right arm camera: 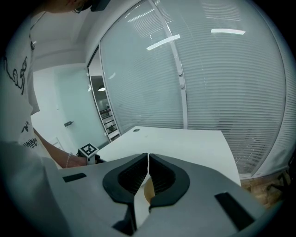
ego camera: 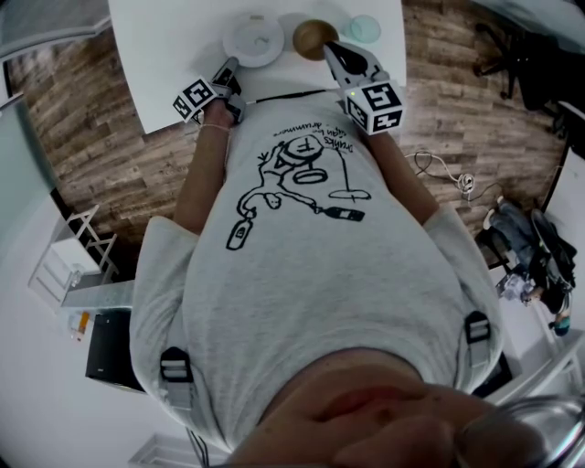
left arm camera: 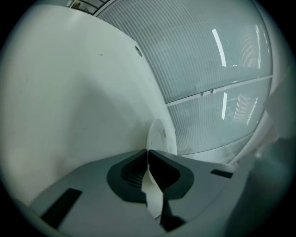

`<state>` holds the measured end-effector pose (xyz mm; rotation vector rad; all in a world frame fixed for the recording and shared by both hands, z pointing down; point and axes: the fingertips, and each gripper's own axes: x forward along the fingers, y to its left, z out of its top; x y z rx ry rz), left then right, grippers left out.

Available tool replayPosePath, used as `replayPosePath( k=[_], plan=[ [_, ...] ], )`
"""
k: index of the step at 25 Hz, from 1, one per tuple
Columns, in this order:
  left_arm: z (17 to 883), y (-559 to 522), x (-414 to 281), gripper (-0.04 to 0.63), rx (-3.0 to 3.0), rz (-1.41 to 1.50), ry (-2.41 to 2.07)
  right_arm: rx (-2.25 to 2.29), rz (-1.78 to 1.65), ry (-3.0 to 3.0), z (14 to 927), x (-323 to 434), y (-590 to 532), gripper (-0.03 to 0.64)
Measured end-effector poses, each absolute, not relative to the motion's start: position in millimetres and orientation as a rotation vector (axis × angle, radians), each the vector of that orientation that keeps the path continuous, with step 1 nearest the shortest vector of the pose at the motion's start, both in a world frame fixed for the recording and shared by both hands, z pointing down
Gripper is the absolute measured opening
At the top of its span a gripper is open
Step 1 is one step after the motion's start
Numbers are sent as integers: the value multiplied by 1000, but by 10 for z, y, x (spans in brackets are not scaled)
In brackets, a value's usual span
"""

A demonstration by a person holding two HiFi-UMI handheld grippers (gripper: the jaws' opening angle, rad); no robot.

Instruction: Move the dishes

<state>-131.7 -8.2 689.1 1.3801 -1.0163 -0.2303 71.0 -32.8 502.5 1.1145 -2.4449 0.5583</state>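
A white plate, a brown bowl and a pale teal glass dish lie on the white table at the top of the head view. My left gripper is shut on the near rim of the white plate, which stands edge-on past the fingertips in the left gripper view. My right gripper sits at the bowl's right rim, jaws shut. A sliver of the brown bowl shows between them.
The person's torso in a grey printed shirt fills the head view's middle. Wood floor flanks the table. Blinds on glass walls stand beyond the table. A cable lies on the floor at the right.
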Motion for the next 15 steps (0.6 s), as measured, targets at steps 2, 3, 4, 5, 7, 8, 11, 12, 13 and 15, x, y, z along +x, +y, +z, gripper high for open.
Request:
replayPosePath(
  k=[2,3,4,5,7,8,11,12,13,15],
  plan=[
    [6910,-89,-1313,17,1375,-191,-1040,1114,568,-2447,5025,710,-333,40],
    [6920,-91,-1310,18,1369,-175,-1049,1113,571,-2448,5023,709,-335,40],
    [6930,-91,-1306,18,1365,-159,-1058,1113,573,-2449,5023,709,-337,40],
    [6940,-89,-1303,20,1362,-143,-1065,1113,574,-2451,5022,707,-336,40],
    [6956,-79,-1304,23,1354,-113,-1077,1112,575,-2453,5020,702,-332,40],
    [6963,-76,-1305,25,1348,-100,-1083,1111,576,-2454,5019,703,-334,40],
    [6983,-83,-1316,32,1343,-71,-1111,1115,579,-2453,5028,713,-348,40],
    [6988,-83,-1325,34,1346,-59,-1124,1116,582,-2452,5033,715,-350,40],
    [6990,-82,-1331,37,1349,-45,-1137,1118,584,-2452,5034,717,-349,40],
    [6987,-76,-1332,40,1354,-22,-1156,1121,589,-2452,5033,730,-338,40]
  ],
)
